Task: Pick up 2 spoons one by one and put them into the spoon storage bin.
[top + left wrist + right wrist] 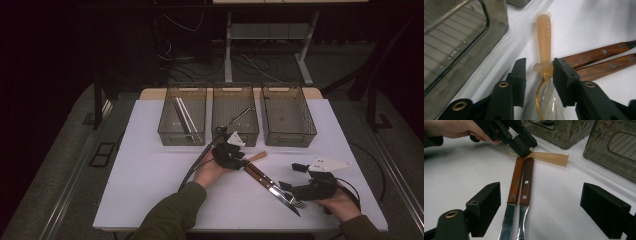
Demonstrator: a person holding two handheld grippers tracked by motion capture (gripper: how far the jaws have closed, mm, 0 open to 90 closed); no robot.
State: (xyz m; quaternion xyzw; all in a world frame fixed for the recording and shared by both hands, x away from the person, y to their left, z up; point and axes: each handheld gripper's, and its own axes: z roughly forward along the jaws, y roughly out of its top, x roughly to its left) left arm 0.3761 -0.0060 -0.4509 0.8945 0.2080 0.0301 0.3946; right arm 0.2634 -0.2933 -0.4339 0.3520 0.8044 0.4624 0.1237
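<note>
Table edge: the white table (150, 170) ended close behind both hands at 6 o'clock; its 9 o'clock half lay bare, giving open room there.
Open room, right: a bare strip of table ran between the right gripper (287, 192) and the bins at 12 o'clock.
Left gripper (539, 75): jaws narrow, straddling the neck of the spoon (544, 45); one pad touched the collar, the other stood just off it (not yet a full clamp).
Spoon: pale orange handle pointing to 12 o'clock in the left gripper view, clear bowl lying low between the jaws, flat on the table just in front of the middle bin (235, 117).
Right gripper, state: jaws wide, nothing between the pads; the knife (512, 202) and fork (525, 202) lay on the table beyond them.
Knife and fork: side by side, touching, wooden handles toward the spoon.
Left bin (183, 115): held white sticks leaning along its length.
Middle bin: held a thin metal utensil, its tip rising over the rim.
Right bin (287, 115): contents could not be told.
Room: dark, cables on the floor beyond the table, a desk frame at 12 o'clock.
</note>
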